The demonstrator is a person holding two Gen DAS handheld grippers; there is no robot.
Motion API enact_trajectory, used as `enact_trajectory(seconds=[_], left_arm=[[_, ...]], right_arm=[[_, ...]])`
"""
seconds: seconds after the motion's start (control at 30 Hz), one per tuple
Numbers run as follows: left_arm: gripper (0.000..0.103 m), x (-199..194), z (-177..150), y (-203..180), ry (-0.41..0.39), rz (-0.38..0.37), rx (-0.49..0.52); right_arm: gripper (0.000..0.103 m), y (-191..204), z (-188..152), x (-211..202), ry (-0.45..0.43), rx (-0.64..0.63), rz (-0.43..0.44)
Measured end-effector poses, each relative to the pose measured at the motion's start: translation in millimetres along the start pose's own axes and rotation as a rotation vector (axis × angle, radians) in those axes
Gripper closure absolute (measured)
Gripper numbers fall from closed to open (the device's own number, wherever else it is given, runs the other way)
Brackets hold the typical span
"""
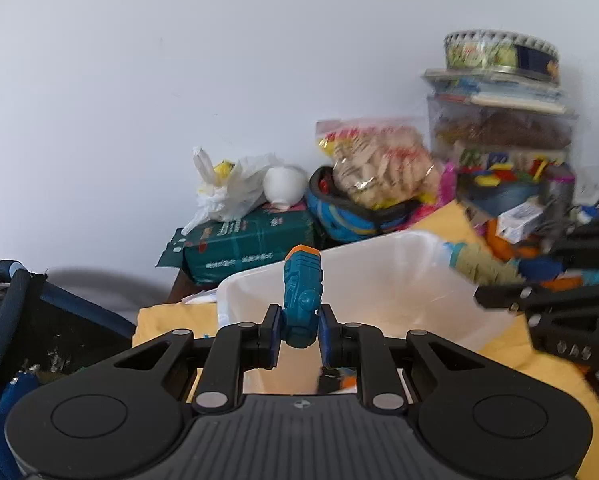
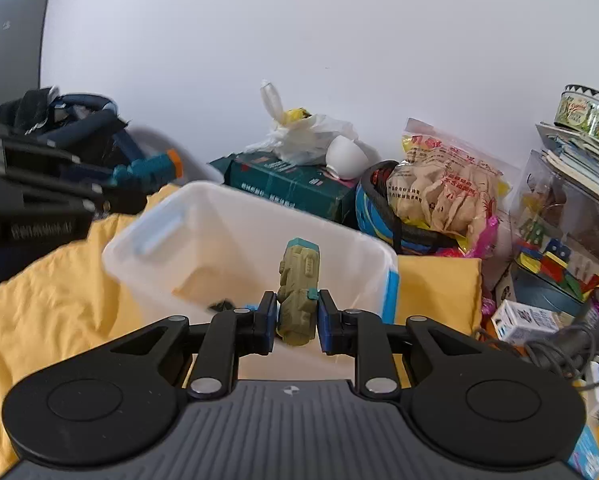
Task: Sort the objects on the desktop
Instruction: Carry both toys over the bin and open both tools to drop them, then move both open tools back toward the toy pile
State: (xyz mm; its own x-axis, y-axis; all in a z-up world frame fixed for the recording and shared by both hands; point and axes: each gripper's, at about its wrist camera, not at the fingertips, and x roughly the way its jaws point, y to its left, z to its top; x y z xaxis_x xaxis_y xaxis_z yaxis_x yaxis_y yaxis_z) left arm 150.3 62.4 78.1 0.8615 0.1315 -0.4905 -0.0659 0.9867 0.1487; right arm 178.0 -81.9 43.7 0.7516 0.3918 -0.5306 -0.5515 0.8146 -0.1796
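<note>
My left gripper (image 1: pixel 298 330) is shut on a teal toy blaster with an orange tip (image 1: pixel 302 294), held upright over the near rim of a clear plastic bin (image 1: pixel 399 276). My right gripper (image 2: pixel 297 322) is shut on an olive-green toy blaster with a teal tip (image 2: pixel 298 288), held upright above the same bin (image 2: pixel 235 240). The bin stands on a yellow cloth (image 2: pixel 51 292). The right gripper with its toy shows blurred at the right of the left wrist view (image 1: pixel 499 280). The left gripper with the teal toy shows at the left of the right wrist view (image 2: pixel 111 190).
Clutter lines the white wall behind the bin: a green tissue pack (image 2: pixel 295 186), a white plastic bag (image 2: pixel 299 136), a snack bag (image 2: pixel 447 184) in a blue helmet (image 2: pixel 383 216), stacked boxes and a tin (image 2: pixel 583 116) at right. A dark stroller frame (image 1: pixel 15 308) stands at left.
</note>
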Motion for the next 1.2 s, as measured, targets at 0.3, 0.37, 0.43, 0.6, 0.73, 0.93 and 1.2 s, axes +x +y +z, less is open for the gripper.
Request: enact_trajectory(seconds=[0.3,0.37,0.43,0.6,0.73,0.93,1.2], left_arm=[[0.068,50,-10,4,0.151,0.019,-0.054],[0.062,42,-12,7,0.143,-0.014,-0.086],[0.057,30,-14,5,0.116,-0.011,-0.068],[0.056,-1,-21,1,0.101,-0.031,-0.055],[0.05,-27,-43,-1,0.131,-0.063,-0.035],[0.049,-57,-106,-8,0.241,-0.105,-0.04],[0.049,-86,-183,-34,0.385,-0.175,-0.058]], right_arm=[[0.078,-10,3,59,0.114,0.097,-0.027],[0.076,-11,-2,62,0.144,0.118,-0.025],[0.072,-13,-3,56,0.125,0.131,-0.025],[0.072,-15,-5,39,0.11,0.136,-0.011],[0.072,-11,-13,14,0.086,0.108,0.019],[0.072,5,-65,-20,0.169,0.055,0.126],[0.072,45,-155,-33,0.387,0.064,0.207]])
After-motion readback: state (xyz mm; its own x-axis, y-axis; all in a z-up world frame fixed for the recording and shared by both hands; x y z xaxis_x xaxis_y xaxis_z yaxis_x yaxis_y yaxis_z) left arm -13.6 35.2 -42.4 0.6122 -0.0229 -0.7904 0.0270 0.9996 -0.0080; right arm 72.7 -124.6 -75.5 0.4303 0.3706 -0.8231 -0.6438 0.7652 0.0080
